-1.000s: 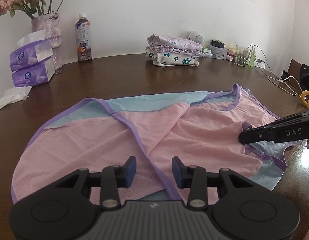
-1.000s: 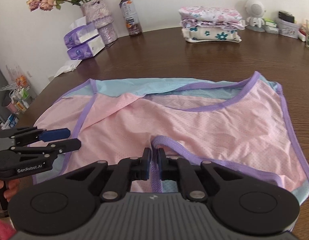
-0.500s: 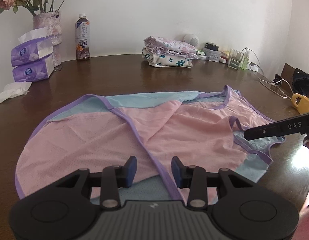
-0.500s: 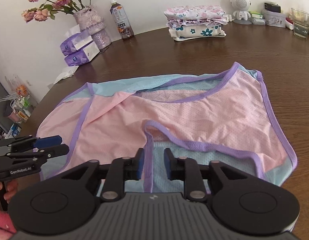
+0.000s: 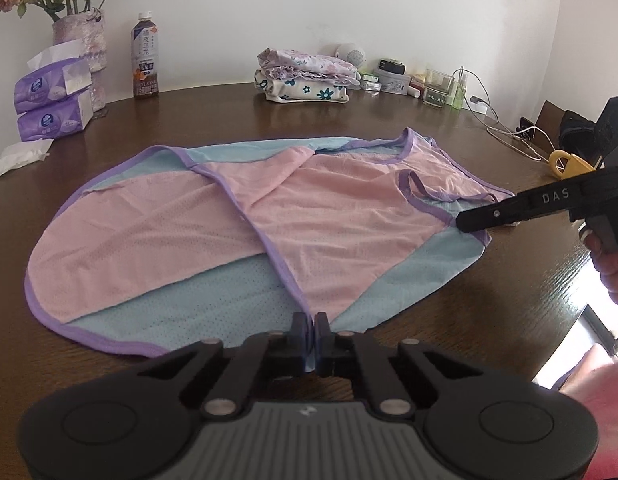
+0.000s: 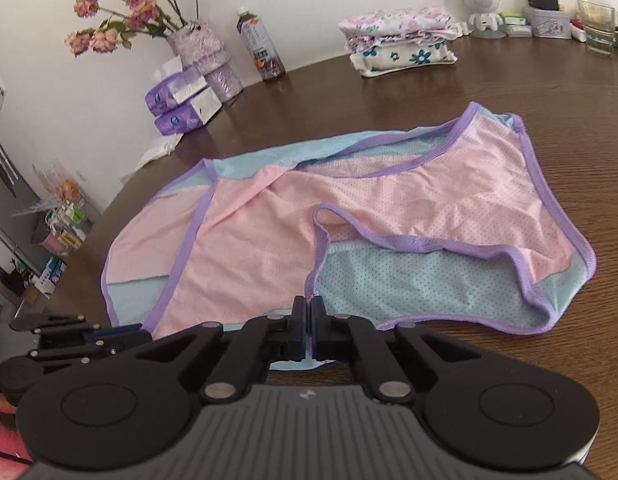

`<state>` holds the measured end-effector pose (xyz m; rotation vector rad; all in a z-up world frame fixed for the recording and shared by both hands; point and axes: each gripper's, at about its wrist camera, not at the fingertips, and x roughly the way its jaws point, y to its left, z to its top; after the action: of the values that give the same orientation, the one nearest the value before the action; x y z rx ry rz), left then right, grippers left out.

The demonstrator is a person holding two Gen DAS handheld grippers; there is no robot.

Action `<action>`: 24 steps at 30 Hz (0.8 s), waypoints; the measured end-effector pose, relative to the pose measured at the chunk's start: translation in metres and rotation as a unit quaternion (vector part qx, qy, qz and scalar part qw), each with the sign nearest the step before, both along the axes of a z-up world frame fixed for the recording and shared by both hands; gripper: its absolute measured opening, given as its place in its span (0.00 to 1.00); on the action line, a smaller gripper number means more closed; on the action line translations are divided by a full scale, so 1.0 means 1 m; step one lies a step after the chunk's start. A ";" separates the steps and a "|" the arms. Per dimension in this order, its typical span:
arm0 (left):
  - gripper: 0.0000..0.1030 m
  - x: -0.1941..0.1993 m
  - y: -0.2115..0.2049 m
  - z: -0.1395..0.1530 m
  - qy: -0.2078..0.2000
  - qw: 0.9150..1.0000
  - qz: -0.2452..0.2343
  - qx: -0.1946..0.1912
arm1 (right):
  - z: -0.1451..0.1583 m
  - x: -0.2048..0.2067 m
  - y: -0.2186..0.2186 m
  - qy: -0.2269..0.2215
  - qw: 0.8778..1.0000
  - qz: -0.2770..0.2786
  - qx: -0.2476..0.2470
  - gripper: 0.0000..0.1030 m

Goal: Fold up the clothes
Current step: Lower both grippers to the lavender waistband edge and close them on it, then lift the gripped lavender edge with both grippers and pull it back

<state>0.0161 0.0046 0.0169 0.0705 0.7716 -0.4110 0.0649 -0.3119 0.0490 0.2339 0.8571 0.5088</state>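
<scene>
Pink-and-blue mesh garment point(image 5: 309, 216), purple-trimmed: spread mid-tabletop point(image 5: 213, 120), one side flap laid over, folding barely begun. Left gripper point(image 5: 313, 334): fingers pinched on the near hem. Right gripper point(image 6: 310, 330): fingers pinched on the near edge at the right. Folded clothes stack point(image 5: 305, 80): far side, apparently done.

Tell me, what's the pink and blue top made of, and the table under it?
The pink and blue top looks like thin, light mesh cloth, probably synthetic: tiny dots like holes cover it, and it lies in soft wrinkles. Its purple trim looks like stretchy binding. The table looks like dark wood, or a wood-look top, with grain lines and a slight shine.
</scene>
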 end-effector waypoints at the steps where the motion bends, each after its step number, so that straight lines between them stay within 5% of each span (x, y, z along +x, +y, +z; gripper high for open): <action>1: 0.02 -0.001 0.001 0.000 -0.001 1.000 -0.003 0.003 | 0.001 -0.002 -0.003 0.000 1.000 -0.003 0.002 0.01; 10: 0.02 0.001 0.006 0.003 0.001 0.999 -0.031 0.027 | -0.010 -0.016 -0.005 0.015 1.000 -0.010 -0.011 0.02; 24: 0.09 0.008 0.007 0.004 0.004 1.000 -0.027 0.008 | -0.009 -0.001 0.000 0.019 1.000 0.002 -0.006 0.14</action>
<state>0.0240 0.0115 0.0206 0.1044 0.7817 -0.4566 0.0641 -0.3115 0.0399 0.2311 0.8973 0.5033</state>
